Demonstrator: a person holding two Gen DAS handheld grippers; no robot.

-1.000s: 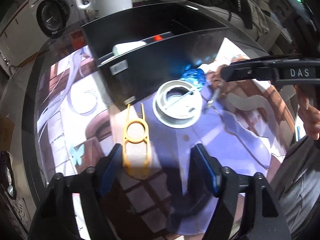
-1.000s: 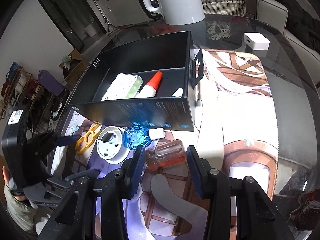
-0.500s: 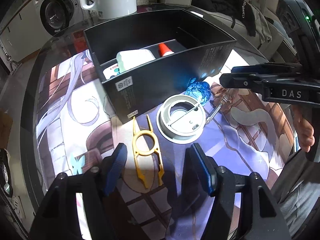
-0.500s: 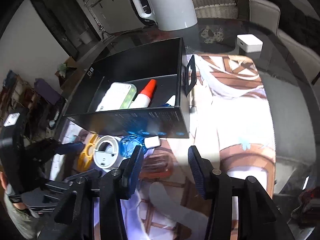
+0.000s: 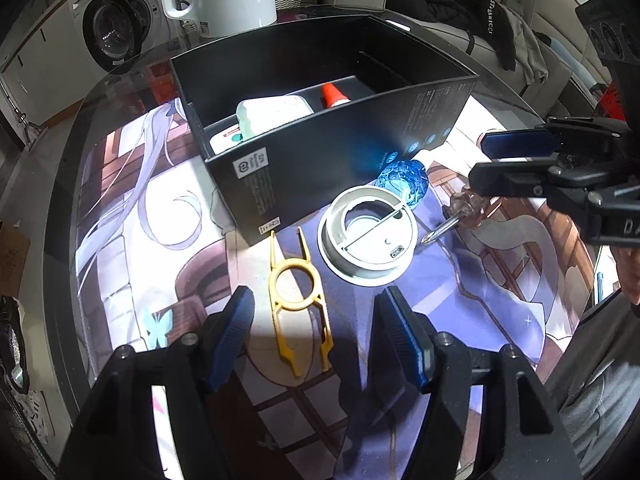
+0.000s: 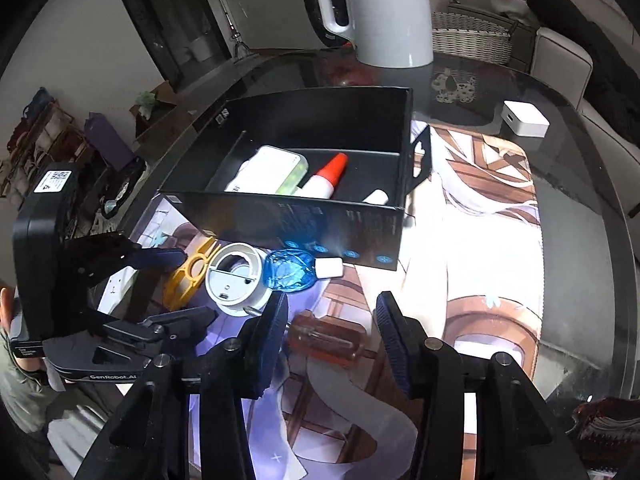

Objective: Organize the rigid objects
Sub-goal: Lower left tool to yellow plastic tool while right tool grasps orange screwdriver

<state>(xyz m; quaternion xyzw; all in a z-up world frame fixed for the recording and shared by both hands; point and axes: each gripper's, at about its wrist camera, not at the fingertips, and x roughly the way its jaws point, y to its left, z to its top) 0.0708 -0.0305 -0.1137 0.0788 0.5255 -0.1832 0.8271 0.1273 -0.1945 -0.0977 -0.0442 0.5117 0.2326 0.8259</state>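
R gripper [image 6: 331, 330]: jaws wide, nothing held. Short screwdriver w/ clear amber handle [image 6: 326, 339] lies flat on the printed desk mat [image 6: 480, 248], right between the two blue pads. Handle's long axis runs roughly across the gap, pad to pad, steel tip pointing toward L side, butt end toward R pad. So closing as-is would likely squeeze it end-on, not across the handle; judge a wrist turn is needed first, or grip will skid.

L gripper [image 5: 316, 332]: jaws wide too, empty. Flat yellow plastic forked tool w/ ring centre [image 5: 298, 300] sits between its pads, long axis straight ahead along the fingers, prongs aimed at the box. Good lie for a pinch across its width, though thin and flat on the mat, prob. hard to get under.

Outward: round white ring-shaped disc [image 5: 368, 236] just past yellow tool, screwdriver tip near its rim. Blue crinkly-faceted bottle w/ white cap [image 6: 290, 270] close against front wall of black open cardboard box [image 5: 320, 160]. Box already holds white-green case [image 6: 276, 174], red-capped white tube [image 6: 326, 178]. White kettle [image 6: 384, 8] beyond on desk.

R nearer screwdriver; L nearer yellow tool.
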